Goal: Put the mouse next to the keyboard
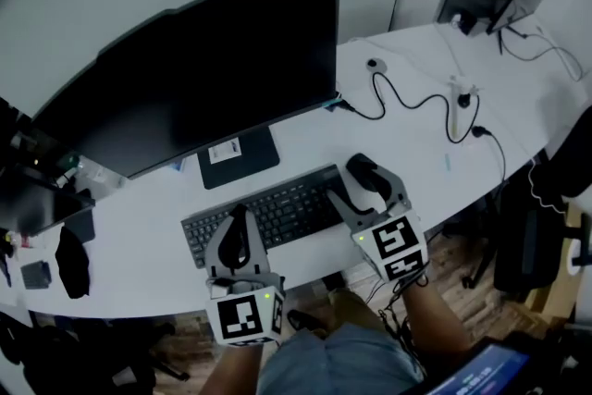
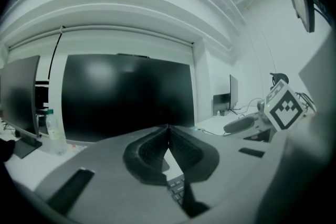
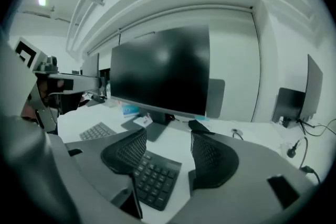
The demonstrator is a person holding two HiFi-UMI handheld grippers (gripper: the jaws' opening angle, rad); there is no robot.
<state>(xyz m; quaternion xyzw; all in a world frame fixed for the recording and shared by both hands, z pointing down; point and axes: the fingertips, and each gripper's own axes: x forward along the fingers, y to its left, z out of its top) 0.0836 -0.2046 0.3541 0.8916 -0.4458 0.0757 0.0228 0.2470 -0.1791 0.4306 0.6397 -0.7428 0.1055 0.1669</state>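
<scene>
View from above of a white counter with a large dark monitor at the far side and a black keyboard in front of it. The mouse, small, dark and rounded, lies on the counter just beside the keyboard's right end. By this view it appears already to be where the task wants it.

The right tongs hang above that spot, jaws wide apart and holding nothing. Between them only bare counter and the keyboard's number keys show. The left tongs are over the near left part of the keyboard, tips pressed together with nothing between them.

The mouse is probably light and stiff, with a smooth plastic shell that could slip out of a loose pinch. The best hold looks to be across its narrow width, one pad on each long side, low down where the sides are flattest. Gripping the domed top would likely let it squirt free. Whether it has a cord cannot be made out.
</scene>
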